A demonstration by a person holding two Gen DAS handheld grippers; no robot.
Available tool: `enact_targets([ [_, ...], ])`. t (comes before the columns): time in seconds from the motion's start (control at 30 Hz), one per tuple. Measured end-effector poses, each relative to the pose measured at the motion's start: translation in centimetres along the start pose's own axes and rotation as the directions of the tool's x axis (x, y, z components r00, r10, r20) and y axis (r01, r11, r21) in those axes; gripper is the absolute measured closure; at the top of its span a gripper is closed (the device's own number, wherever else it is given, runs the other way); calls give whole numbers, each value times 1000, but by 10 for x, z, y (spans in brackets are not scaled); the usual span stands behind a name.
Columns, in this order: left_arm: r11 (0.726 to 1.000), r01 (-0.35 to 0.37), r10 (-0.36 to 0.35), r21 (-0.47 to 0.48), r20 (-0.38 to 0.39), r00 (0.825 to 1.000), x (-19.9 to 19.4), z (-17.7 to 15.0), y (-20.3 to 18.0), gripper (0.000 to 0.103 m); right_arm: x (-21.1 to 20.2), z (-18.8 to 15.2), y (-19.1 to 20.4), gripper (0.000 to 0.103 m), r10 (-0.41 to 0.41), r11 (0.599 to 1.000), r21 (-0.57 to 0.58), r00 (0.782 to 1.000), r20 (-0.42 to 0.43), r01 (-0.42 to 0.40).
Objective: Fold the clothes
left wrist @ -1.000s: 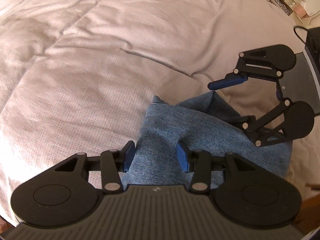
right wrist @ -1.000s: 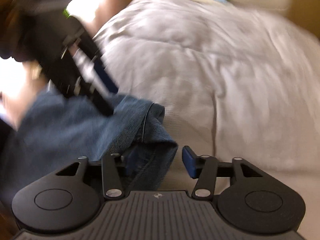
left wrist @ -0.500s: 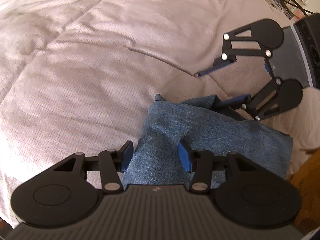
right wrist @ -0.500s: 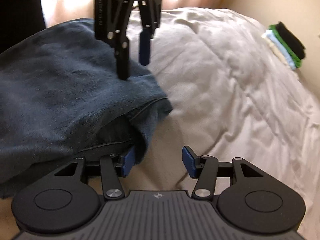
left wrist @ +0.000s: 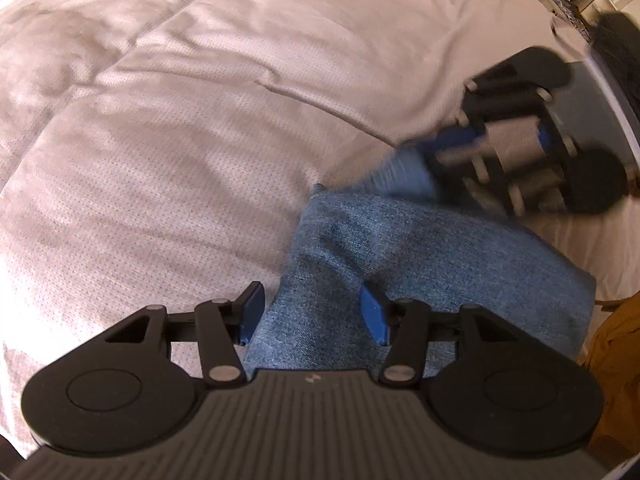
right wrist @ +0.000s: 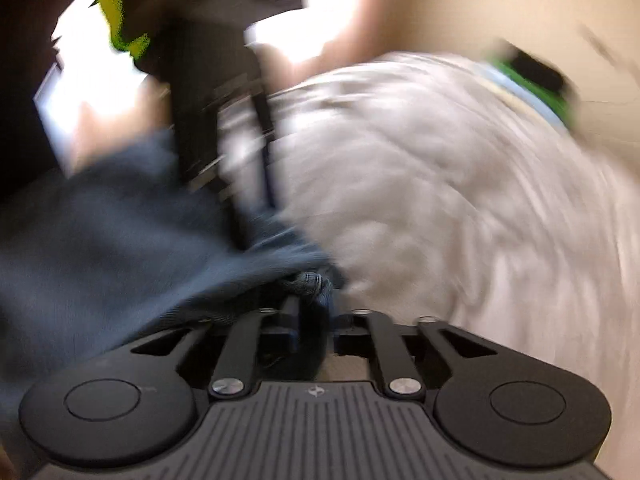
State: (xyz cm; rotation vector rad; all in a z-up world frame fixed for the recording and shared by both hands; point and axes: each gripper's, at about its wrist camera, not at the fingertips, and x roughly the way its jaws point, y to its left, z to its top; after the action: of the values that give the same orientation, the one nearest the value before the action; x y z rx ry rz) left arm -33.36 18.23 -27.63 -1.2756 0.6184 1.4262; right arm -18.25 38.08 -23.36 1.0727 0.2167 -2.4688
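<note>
Each claw (left wrist: 312, 316) is matte black with ribbed housing, round side discs, silver screws, blue pads (left wrist: 374, 312).

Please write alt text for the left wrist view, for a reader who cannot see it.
The left claw is opening over folded jeans on a pale bed. Beyond, the blurred right claw pinches the jeans' far corner.

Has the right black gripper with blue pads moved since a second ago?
Yes. In the left wrist view the right gripper has come down onto the blue denim jeans' far corner, and it is shut on it.
</note>
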Motion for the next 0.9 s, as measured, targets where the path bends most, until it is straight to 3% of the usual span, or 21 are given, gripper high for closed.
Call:
enact_targets([
  [0.03,1000,-3,3,2,-1,1000,1,1,-1,54,-1,-5,-16,96,-19,985,170,1000,23,15],
  [0.07,1000,-7,7,6,-3,1000,2,2,-1,54,1,-13,-31,98,-27,942,334,999,44,11],
  [0.17,1000,-17,17,25,-9,1000,2,5,-4,54,14,-39,-49,98,-33,759,651,999,34,3],
  [0.27,999,-14,15,40,-9,1000,1,6,-5,54,16,-61,-54,97,-66,538,842,998,-16,49],
  [0.37,999,-10,10,36,-9,1000,1,7,-4,55,-6,-86,-62,94,-102,337,936,992,-71,101],
  [0.43,1000,-1,2,29,-9,1000,1,8,-4,56,-24,-95,-66,93,-100,239,971,995,7,17],
  [0.47,1000,4,-4,19,-10,1000,2,8,-4,56,-30,-95,-68,78,-96,195,980,994,60,-40],
  [0.5,1000,10,-10,6,-12,1000,2,9,-3,56,-31,-95,-71,43,-80,153,984,991,104,-91],
  [0.53,1000,17,-17,-11,-14,1000,3,10,-1,56,-29,-94,-75,28,-61,117,983,987,150,-142],
  [0.57,999,24,-24,-26,-15,1000,3,11,0,56,-24,-93,-78,21,-44,86,980,981,186,-182],
  [0.67,997,41,-42,-64,-16,999,4,11,5,55,8,-86,-88,25,48,11,980,979,199,-200],
  [0.73,996,49,-50,-80,-15,999,4,10,7,56,30,-80,-87,41,119,-4,984,977,178,-179],
  [0.77,996,50,-51,-77,-12,999,4,9,7,56,40,-77,-87,70,155,-12,986,974,168,-168],
  [0.8,996,50,-51,-74,-9,999,4,8,8,55,43,-71,-85,80,163,18,987,974,154,-159],
  [0.83,996,53,-53,-71,-6,999,4,7,8,54,39,-62,-82,85,141,86,985,980,139,-152],
  [0.87,996,60,-60,-71,-2,998,4,5,9,53,35,-59,-80,95,118,122,982,985,128,-143],
  [0.9,995,71,-71,-72,3,997,5,2,11,53,29,-63,-77,99,93,126,983,988,121,-132],
])
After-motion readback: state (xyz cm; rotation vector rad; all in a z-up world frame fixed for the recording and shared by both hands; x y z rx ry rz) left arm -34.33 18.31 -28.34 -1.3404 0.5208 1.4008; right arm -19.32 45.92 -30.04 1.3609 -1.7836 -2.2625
